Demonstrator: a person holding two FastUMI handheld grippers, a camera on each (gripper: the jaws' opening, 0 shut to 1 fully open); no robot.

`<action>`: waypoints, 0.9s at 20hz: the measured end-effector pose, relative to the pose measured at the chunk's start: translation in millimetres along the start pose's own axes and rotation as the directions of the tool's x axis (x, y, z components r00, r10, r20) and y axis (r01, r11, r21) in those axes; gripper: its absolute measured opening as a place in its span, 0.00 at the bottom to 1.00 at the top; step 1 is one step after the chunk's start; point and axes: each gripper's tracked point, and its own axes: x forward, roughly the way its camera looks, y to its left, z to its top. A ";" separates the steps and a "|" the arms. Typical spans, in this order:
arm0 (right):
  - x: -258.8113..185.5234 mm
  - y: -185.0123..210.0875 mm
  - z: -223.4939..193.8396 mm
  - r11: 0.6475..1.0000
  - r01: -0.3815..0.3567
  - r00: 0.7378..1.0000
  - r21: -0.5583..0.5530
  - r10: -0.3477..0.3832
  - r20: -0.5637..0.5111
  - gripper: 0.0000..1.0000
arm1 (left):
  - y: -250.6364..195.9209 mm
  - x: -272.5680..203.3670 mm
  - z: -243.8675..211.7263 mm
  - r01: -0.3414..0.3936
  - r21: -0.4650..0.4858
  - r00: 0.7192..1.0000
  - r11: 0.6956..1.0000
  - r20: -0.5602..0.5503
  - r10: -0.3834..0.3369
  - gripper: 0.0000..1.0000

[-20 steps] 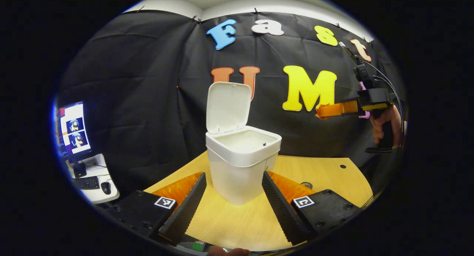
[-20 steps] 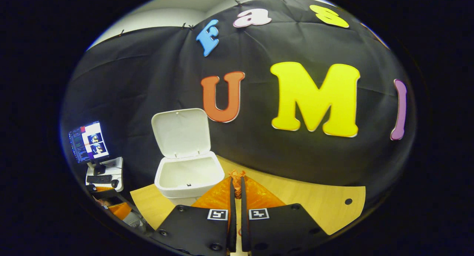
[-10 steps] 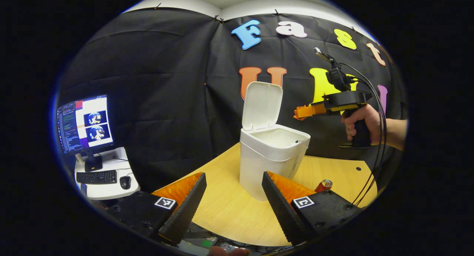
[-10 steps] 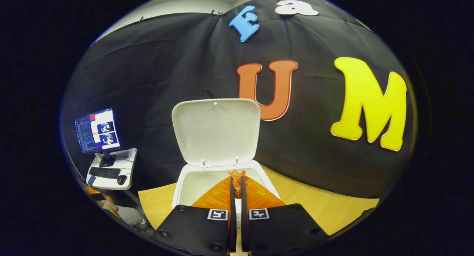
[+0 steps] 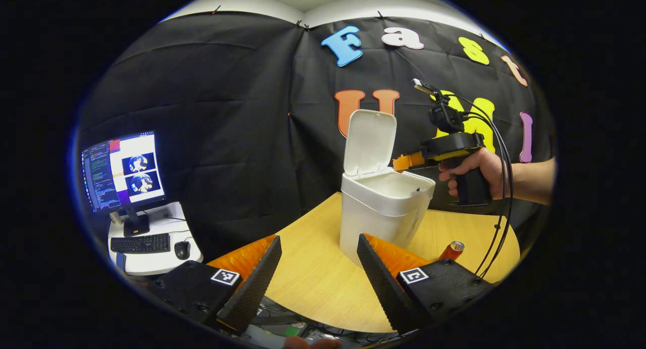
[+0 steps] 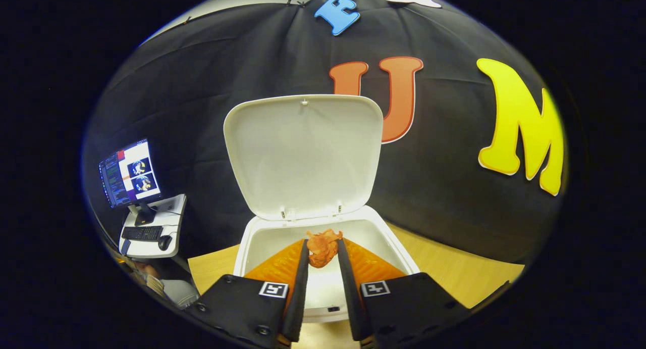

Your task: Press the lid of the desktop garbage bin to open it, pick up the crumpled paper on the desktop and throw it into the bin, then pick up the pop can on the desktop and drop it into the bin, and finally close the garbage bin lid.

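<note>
The white bin (image 5: pixel 383 212) stands on the wooden table (image 5: pixel 313 283) with its lid (image 5: pixel 370 142) upright. In the right gripper view the lid (image 6: pixel 303 157) looms close and the bin's mouth (image 6: pixel 262 243) lies right below my right gripper (image 6: pixel 323 243). Its jaws are parted, with the crumpled orange paper (image 6: pixel 323 252) loose between the tips, over the opening. The left gripper view shows that gripper (image 5: pixel 401 162), held by a hand (image 5: pixel 477 169), above the bin's rim. My left gripper (image 5: pixel 319 238) stays wide open in front of the bin, holding nothing. A red pop can (image 5: pixel 452 249) lies on the table right of the bin.
A lit monitor (image 5: pixel 123 169) with keyboard and mouse stands on a small white side desk (image 5: pixel 156 222) to the left, off the table. Black cables (image 5: pixel 499 212) hang from the right gripper down past the table's right edge.
My right gripper moved in over the bin's mouth and its jaws parted, so the squeezed paper has spread out. The left gripper view shifted slightly left.
</note>
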 end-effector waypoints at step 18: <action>-165.8 -66.6 4.5 0.978 0.186 0.956 0.093 -0.202 0.211 0.81 | -119.1 28.0 8.0 0.375 0.156 0.921 0.914 0.045 -0.386 0.99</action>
